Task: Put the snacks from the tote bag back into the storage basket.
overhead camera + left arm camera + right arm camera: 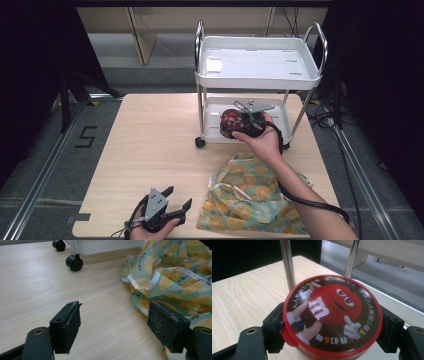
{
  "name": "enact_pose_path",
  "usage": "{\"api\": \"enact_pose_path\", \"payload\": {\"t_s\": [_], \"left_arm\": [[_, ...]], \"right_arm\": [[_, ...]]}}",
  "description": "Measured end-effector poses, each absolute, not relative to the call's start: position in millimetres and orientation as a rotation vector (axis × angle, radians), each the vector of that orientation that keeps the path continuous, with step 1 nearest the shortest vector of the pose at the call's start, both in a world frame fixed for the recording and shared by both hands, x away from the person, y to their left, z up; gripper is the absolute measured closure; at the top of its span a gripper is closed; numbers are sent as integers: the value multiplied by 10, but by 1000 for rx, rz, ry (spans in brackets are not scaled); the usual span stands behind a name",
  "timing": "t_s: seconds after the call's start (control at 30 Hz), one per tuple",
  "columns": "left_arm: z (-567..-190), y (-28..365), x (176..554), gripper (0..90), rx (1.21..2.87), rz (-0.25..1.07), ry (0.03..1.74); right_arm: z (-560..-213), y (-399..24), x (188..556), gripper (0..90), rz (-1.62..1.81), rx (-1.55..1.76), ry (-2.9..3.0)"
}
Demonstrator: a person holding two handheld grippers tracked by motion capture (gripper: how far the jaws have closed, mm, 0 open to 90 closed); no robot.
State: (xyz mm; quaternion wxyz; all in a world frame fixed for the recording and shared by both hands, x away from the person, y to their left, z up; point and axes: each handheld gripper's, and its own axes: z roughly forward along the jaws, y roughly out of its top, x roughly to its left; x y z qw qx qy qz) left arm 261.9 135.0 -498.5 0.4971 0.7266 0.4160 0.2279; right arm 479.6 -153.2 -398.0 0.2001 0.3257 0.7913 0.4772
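Observation:
A round red candy tin [332, 315] with a cartoon lid sits between the jaws of my right gripper [332, 330], which is shut on it. In the high view the tin [230, 119] and right gripper [239, 125] hover over the lower shelf of a small white cart [260, 75]. My left gripper [177, 197] rests open near the table's front edge, with nothing between its fingers [67, 325]. A yellow and teal lemon-print cloth bag [250, 197] lies crumpled on the table just right of it, and its edge [172, 277] touches the right jaw.
The cart stands at the far middle of the wooden table [150, 150], its black casters [74, 263] on the tabletop. Chrome posts [287, 265] rise close behind the tin. A black cable [300, 200] trails along the person's right forearm.

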Motion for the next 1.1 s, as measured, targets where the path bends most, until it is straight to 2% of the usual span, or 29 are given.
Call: {"api": "enact_pose_path", "payload": {"t_s": [1.1], "left_arm": [[-4990, 1357, 2633, 259, 1756, 543, 1001]], "right_arm": [[-4096, -1432, 5024, 267, 1297, 928, 2208]]}}
